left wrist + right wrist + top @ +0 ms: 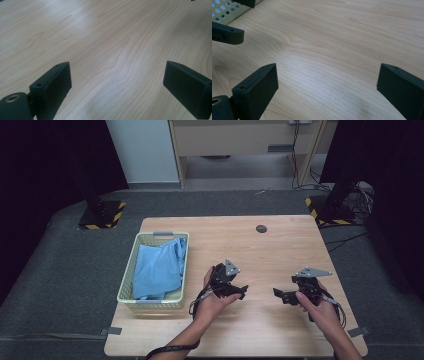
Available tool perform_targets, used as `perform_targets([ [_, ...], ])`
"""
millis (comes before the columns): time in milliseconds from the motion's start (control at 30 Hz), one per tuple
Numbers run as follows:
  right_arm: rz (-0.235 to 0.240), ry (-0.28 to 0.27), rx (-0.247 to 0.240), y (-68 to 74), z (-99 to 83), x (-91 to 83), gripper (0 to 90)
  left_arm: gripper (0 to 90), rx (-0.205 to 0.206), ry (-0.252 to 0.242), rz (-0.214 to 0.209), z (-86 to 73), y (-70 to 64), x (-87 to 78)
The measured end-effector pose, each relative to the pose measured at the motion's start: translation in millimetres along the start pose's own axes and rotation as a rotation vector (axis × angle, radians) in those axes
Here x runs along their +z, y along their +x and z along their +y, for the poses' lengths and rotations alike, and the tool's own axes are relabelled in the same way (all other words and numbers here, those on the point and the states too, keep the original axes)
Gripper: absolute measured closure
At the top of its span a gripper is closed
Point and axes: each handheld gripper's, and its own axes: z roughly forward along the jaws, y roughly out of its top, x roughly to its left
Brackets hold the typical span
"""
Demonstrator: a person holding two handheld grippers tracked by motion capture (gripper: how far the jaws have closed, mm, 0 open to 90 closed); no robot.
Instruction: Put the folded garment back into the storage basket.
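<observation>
A pale green perforated basket (129, 279) stands on the left of the wooden table (280, 245), and blue cloth (159, 266) lies bunched inside it. My left gripper (239, 291) hovers just right of the basket, open, its jaws wide apart over bare wood (117, 77). My right gripper (281, 296) is held low near the table's right front, open too, nothing between its jaws (327, 87). The two grippers point toward each other. In the right gripper view the other gripper's jaw tip (227, 32) and a corner of the basket (224, 12) show at upper left.
A small dark round disc (261, 228) lies near the table's far edge. Grey carpet surrounds the table, with stand bases marked in yellow and black (101, 215) at the back left and back right (325, 212). Bare wood lies between and beyond the grippers.
</observation>
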Motion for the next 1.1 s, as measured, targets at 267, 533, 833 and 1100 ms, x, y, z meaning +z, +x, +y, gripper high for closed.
perform_targets([
  [267,-0.016,0.03,0.028,-9.2,-13.6,4.5,3.8,7.3,-0.011,0.025,-0.005,-11.2,-2.5,6.3],
  [533,-0.041,0.037,0.084,-22.4,-14.5,14.4,2.8,7.2,-0.028,0.046,0.031,-23.5,4.9,15.4],
  [833,-0.061,0.089,0.09,-22.4,-17.4,33.0,2.2,6.9,-0.073,0.052,0.064,-40.5,17.9,23.4],
  [1100,-0.116,0.077,0.017,-12.7,-21.0,39.3,0.7,5.8,-0.096,0.069,0.064,-48.1,24.6,23.7],
])
